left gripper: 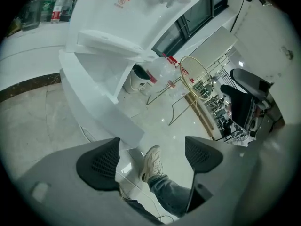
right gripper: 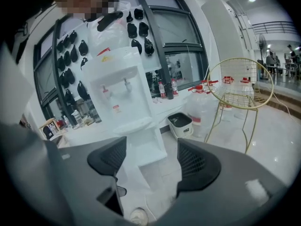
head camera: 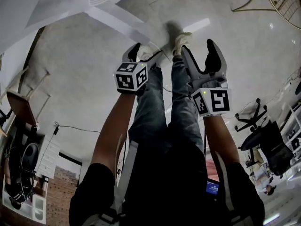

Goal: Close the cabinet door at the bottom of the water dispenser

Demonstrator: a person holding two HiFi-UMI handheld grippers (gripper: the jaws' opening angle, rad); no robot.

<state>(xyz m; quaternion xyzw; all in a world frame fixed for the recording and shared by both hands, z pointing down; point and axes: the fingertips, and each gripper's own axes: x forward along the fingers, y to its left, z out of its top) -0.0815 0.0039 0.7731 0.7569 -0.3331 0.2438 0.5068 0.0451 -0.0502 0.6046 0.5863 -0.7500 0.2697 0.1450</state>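
The left tongs (head camera: 143, 53) and right tongs (head camera: 201, 55) are held side by side above the shoes (head camera: 181, 39), each spread wide with nothing gripped. The dispenser (right gripper: 120, 93) is seen at 12 o'clock from the right tongs. Its door (left gripper: 103, 112) is swung open at 10 o'clock from the left tongs, untouched.
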